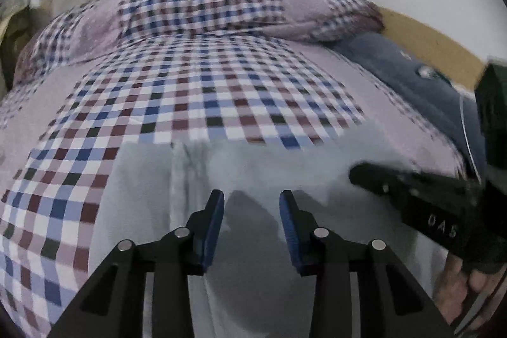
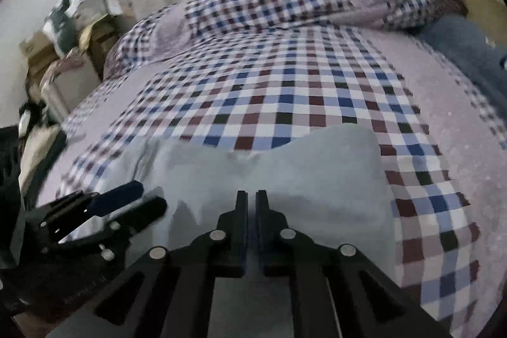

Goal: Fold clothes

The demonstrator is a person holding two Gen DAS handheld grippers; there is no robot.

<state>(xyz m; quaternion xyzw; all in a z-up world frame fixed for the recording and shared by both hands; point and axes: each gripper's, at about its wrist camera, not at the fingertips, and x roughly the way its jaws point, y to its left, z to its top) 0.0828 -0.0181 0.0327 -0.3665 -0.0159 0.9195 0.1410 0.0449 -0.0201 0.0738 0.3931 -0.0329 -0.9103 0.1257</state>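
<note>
A pale blue-white garment (image 1: 253, 167) lies flat on the checked bed near the front edge; in the right wrist view the garment (image 2: 285, 167) has a rounded far edge. My left gripper (image 1: 252, 200) hovers over its near part, open, with nothing between the blue pads. The right gripper (image 2: 252, 200) is over the garment's middle, its fingers drawn together to a thin slit with no cloth seen between them. The right gripper (image 1: 408, 195) shows blurred at the right of the left wrist view, with a hand (image 1: 459, 281) behind it. The left gripper (image 2: 139, 198) appears at lower left.
A checked bedsheet (image 2: 285, 91) covers the bed, with a folded quilt (image 1: 202, 8) of the same pattern at its far end. A dark blue cloth (image 1: 399, 75) lies at the right by a wooden board (image 1: 437, 46). Boxes and clutter (image 2: 63, 37) stand off the bed's left side.
</note>
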